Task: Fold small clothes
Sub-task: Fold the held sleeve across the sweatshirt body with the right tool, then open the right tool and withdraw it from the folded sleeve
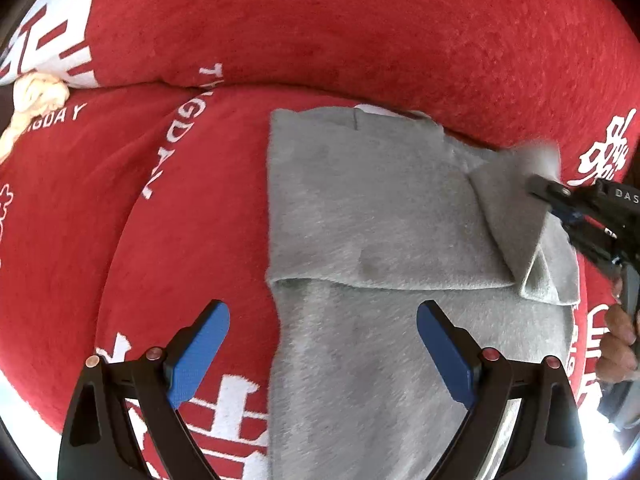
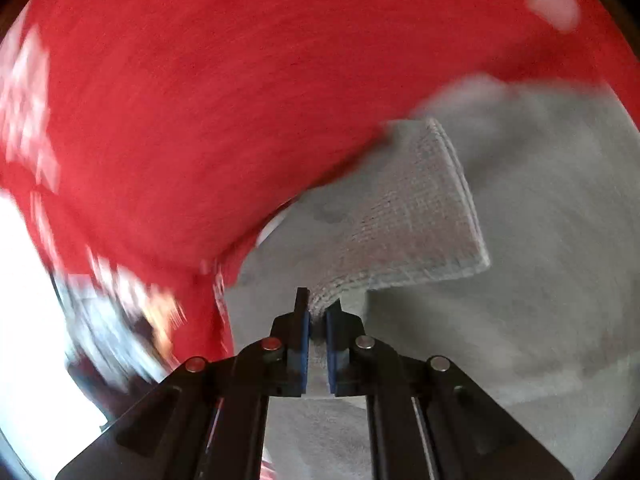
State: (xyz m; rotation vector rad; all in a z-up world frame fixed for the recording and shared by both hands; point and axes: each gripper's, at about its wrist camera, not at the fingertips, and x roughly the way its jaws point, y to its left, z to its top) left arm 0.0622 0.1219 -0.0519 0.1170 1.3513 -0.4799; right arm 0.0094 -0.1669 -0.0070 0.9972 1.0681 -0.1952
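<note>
A small grey garment (image 1: 372,216) lies on a red blanket (image 1: 320,32) with white lettering. Its far part is folded toward me over the near part. My left gripper (image 1: 323,344) is open and empty, hovering over the garment's near left part. My right gripper (image 2: 318,322) is shut on a grey sleeve flap (image 2: 416,216) and holds it lifted over the garment (image 2: 540,208). In the left wrist view the right gripper (image 1: 552,196) shows at the right edge, pinching the flap (image 1: 516,216). The right wrist view is motion-blurred.
A cream-coloured soft object (image 1: 34,98) lies at the far left on the blanket. The blanket rises in a thick fold behind the garment. A hand (image 1: 618,340) holds the right gripper's handle at the right edge.
</note>
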